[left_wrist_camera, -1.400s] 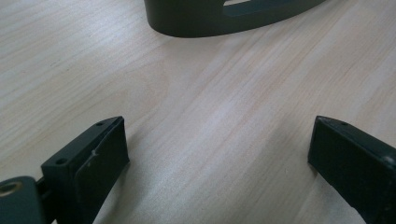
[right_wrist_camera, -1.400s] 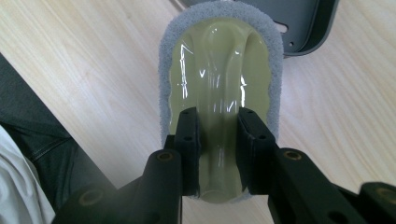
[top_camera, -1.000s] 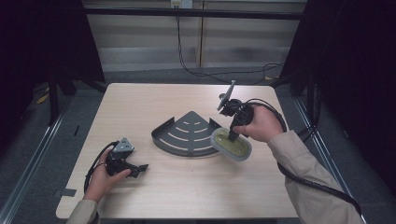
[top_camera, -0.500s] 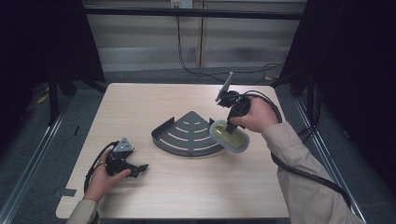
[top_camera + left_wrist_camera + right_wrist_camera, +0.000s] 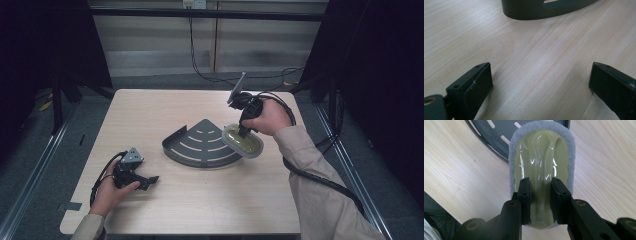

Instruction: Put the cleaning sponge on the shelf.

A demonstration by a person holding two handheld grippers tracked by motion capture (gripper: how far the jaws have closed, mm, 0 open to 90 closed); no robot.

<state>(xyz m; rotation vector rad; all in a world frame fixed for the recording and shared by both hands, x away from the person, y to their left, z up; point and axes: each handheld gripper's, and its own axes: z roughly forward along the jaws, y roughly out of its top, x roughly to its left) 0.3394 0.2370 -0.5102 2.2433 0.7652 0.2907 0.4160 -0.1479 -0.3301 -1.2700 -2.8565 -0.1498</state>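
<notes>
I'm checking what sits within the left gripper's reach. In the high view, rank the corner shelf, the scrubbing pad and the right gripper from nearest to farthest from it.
1. Corner shelf: mid-table, to the right of the left gripper and farther back.
2. Scrubbing pad: over the shelf's right end, held up.
3. Right gripper: clamped on the pad, its body rising beyond it; too close to the pad to split firmly.

— What carries everything?
— A light wooden table (image 5: 200, 210).
— And what lies on it?
— A dark grey fan-shaped tray (image 5: 202, 145) with slots, near the middle. The left gripper (image 5: 150, 179) rests on the near-left part.
</notes>
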